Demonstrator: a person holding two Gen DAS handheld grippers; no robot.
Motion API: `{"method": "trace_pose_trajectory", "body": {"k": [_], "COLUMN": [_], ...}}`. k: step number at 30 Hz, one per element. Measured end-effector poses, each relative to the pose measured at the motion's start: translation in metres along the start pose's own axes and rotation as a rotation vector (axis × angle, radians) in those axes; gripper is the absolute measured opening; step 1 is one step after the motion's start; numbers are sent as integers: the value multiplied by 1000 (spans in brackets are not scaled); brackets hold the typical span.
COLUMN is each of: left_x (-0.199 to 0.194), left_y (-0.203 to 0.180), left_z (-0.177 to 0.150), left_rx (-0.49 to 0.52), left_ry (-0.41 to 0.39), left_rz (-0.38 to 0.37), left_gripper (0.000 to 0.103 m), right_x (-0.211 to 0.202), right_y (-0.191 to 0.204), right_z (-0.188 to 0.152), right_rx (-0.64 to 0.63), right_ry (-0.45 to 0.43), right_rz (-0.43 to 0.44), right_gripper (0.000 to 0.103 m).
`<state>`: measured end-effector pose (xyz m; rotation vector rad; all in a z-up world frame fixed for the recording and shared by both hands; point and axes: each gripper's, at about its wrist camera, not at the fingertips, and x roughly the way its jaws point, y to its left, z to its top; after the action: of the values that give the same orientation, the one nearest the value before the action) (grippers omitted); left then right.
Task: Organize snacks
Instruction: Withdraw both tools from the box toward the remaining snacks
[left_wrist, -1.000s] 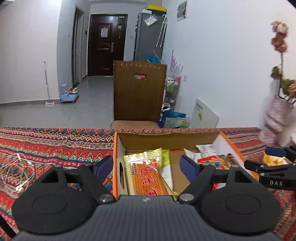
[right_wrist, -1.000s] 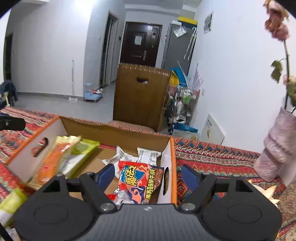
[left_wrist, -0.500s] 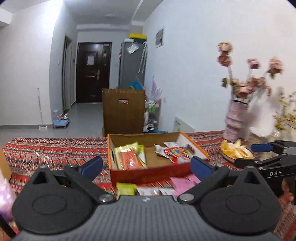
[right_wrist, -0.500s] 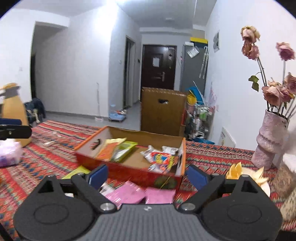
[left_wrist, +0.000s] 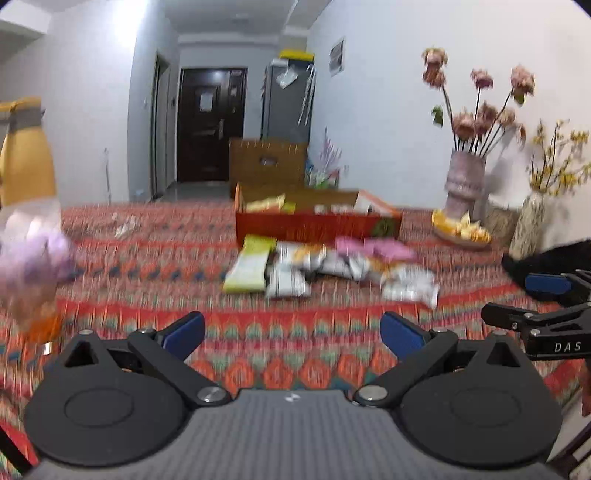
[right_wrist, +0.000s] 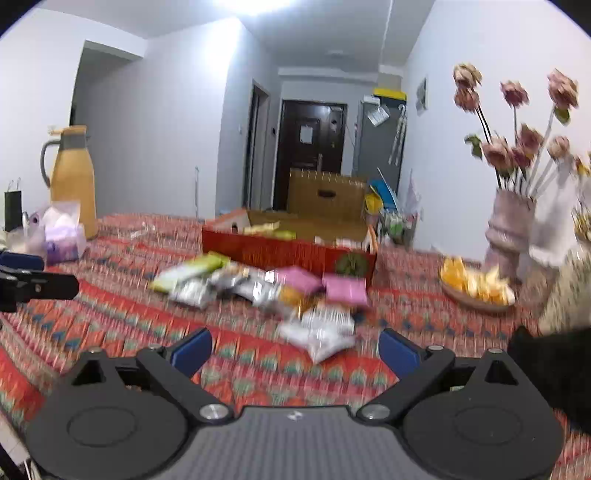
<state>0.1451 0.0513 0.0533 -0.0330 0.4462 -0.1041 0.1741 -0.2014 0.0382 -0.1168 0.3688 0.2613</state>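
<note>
Hovering low over the near edge of the table (left_wrist: 155, 258), both tools empty. Left gripper (left_wrist: 291, 330) spread wide, nothing between the blue pads (left_wrist: 184, 328); right gripper (right_wrist: 293, 345) equally wide apart and holding nothing. Seen well back from the cardboard box (right_wrist: 288, 251), which sits toward the far edge of the table with a few packets already inside, probably so that the whole heap can be looked over before the next pick.

Lying loose on the patterned cloth just in front of the box: a green packet (left_wrist: 249, 267), several silver packets (left_wrist: 288, 282) overlapping each other, and two pink packets (right_wrist: 345, 290) touching the box's front wall. One silver packet (right_wrist: 321, 332) nearest to the right tool, apart from the heap, so likely the easiest next target. Judged about midway: some snacks in the box, many more outside.

Standing near the right edge: a plate of orange pieces (right_wrist: 476, 288) and a vase of dried flowers (right_wrist: 509, 225), close enough to be knocked by a wide swing. At the left edge, a yellow jug (right_wrist: 72, 177) and a purple bag (right_wrist: 61, 236), away from the work. Both views blurred, so packet labels unreadable.
</note>
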Motion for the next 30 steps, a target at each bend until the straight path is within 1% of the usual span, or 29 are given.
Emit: {"method": "trace_pose_trajectory", "body": {"k": [5,9,16,21,24,26,28,30], "left_x": [-1,6,26,51,71,88,106,126], "left_y": [-1,-2,-5,-4,-1,1,3,4], "left_z": [-25,-30,-22,-4,8,17,24,34], "left_rx": [-24,-19,-12,-7,-11,-13,-8,-1], "left_ry": [70,98,118,118,116,125,137,148], "left_rz": [4,10,0,-13,-23,-26,-34,-46], "left_gripper": [103,103,103,102,98,90,84,83], "right_x": [-10,-8,4,25,43,54,68,83], "right_y": [9,16,9,-3,-10,-14,-18,-23], "right_z": [-38,-49,-43,-36,-27,-23,-17,-11], "right_rx": [63,59,82,99,97,86,80,75], "right_ry": [76,113,115,140,154,162,172,184], "right_rz": [57,64,58,45,30,18,13,13], "right_gripper": [97,97,97,97,96,95,95,93]}}
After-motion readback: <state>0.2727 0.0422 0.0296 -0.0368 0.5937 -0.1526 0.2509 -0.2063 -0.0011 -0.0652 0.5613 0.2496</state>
